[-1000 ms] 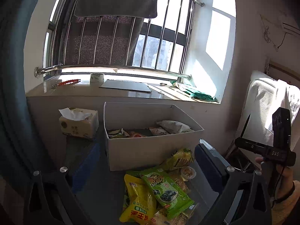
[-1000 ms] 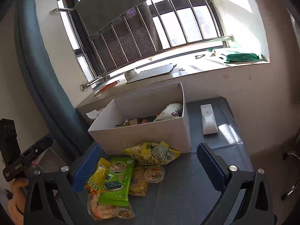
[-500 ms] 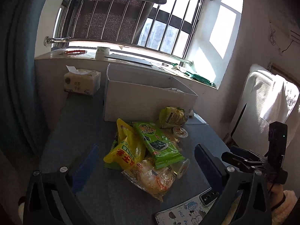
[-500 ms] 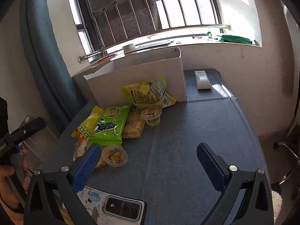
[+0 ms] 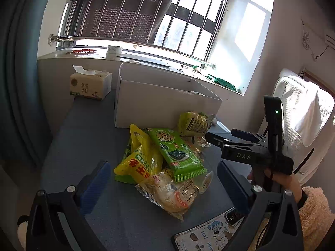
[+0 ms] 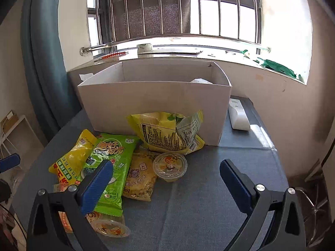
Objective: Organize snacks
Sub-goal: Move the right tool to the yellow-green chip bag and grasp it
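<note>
**Snack pile waits in front of the white box, both claws wide and empty**

Starting at the far left of the desk (image 5: 88,125), there's a tissue pack (image 5: 90,84) with printed characters too small to make out. Next to it stands the white cardboard box (image 6: 155,102), open on top, with one pale packet just peeking over its far right rim. Low on the left, the left claw (image 5: 163,179) has its blue pads spread well apart, nothing between them, hovering over the heap.

Now the heap itself, touching the box's front wall: one yellow bag (image 6: 72,161) with big red characters, one green seaweed pack (image 6: 111,163) lying across it, Chinese lettering and a small "Sweet" line legible, one pale yellow biscuit packet (image 6: 141,177), one clear-wrapped bread pack (image 5: 171,194), and one crumpled yellow-green bag (image 6: 167,133) leaning on the box, back label facing out. Two jelly cups: one (image 6: 170,166) upright by the biscuits, another (image 6: 111,227) on its side at the near edge.

A phone in a cartoon case (image 5: 211,234) lies at the near edge. The right claw (image 6: 165,177) is open too, holding nothing; its body reads "DAS". Far right, a white remote (image 6: 238,117) lies beside the box.
</note>
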Tool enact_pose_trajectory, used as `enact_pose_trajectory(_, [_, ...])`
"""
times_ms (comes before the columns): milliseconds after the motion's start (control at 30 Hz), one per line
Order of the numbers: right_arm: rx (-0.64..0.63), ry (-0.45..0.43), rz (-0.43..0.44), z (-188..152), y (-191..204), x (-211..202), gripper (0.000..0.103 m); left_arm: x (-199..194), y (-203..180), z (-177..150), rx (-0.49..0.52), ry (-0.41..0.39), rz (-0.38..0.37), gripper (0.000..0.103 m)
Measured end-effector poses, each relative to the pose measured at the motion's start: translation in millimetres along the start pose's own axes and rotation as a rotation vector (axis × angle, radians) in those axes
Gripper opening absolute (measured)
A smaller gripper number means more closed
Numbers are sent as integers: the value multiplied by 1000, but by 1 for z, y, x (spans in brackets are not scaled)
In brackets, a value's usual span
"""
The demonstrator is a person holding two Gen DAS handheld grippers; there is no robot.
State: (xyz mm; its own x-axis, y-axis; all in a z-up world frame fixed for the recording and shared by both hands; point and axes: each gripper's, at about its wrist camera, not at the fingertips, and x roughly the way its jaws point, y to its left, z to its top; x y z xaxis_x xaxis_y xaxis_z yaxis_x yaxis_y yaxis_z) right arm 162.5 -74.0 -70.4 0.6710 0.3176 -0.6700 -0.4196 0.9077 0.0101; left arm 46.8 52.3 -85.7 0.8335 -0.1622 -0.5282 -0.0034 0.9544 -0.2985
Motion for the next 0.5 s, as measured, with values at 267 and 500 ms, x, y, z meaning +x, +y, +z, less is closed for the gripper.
enact_pose_trajectory(267, [-78, 71, -98, 31, 11, 63, 103, 6, 4, -4, -13, 31, -17, 103])
enact_pose_trajectory(500, [-86, 80, -33, 36, 7, 63, 57, 9, 10, -6, -29, 44, -14, 103])
